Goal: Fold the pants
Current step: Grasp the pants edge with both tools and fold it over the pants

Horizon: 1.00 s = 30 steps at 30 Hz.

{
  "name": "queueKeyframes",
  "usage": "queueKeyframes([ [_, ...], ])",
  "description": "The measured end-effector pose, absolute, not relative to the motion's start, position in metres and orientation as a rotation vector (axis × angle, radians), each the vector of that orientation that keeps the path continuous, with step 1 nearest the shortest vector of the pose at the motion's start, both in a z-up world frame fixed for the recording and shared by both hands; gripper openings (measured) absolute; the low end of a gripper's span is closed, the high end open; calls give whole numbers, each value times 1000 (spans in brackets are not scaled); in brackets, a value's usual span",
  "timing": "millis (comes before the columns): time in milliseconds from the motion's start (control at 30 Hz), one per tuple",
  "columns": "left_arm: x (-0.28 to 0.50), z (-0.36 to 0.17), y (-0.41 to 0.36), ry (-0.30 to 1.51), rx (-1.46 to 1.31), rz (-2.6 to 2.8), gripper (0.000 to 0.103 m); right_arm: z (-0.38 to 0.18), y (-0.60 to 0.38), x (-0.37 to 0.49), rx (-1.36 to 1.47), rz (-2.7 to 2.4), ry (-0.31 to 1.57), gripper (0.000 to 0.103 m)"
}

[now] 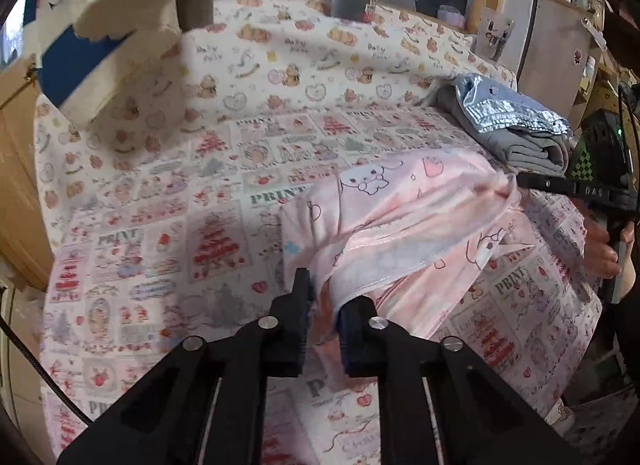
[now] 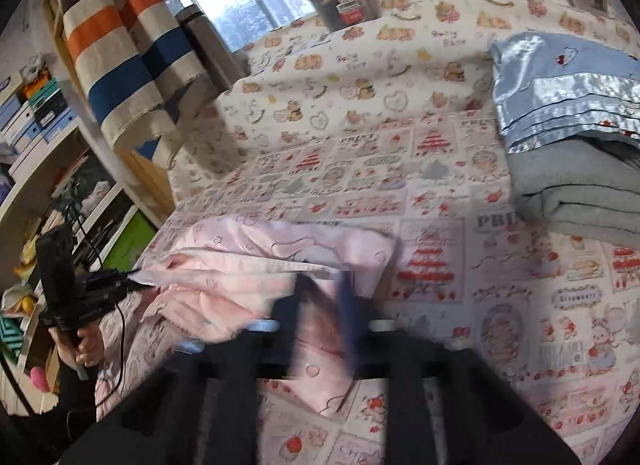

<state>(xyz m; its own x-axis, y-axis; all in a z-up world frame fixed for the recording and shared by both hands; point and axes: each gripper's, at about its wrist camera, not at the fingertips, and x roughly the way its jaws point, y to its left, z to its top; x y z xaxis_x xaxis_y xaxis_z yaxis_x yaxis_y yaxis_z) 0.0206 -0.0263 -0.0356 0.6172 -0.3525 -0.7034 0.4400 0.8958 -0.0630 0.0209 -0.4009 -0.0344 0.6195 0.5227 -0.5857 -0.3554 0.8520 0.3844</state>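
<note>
left hand-held gripper clamped on pink pants | right hand-held gripper blurred, seemingly gripping them too | pants on patterned bedsheet

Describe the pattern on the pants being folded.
Pale pink pants with outlined cartoon bunnies and hearts; clearest in the left wrist view.

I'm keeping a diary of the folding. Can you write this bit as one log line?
step: folding | left tongs: shut on pants | right tongs: shut on pants | pile: untouched
</note>
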Motion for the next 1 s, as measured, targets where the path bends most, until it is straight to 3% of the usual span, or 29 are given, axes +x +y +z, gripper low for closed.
queueKeyframes([
  [400, -16, -58, -22, 820, 178, -481, 11, -41, -395, -52, 62, 469, 724, 4],
  [500, -31, -52, -19, 864, 110, -576, 22, -38, -402, -60, 77, 390, 741, 4],
  [600, -51, -21, -24, 732, 117, -581, 31, -21, -423, -66, 241, 398, 687, 5],
  [767, -19, 17, -60, 604, 76, -492, 31, 13, -401, -44, 295, 368, 574, 5],
  [1000, 65, -17, -106, 818, -54, -402, 16, -1, -322, 30, 282, 387, 714, 5],
])
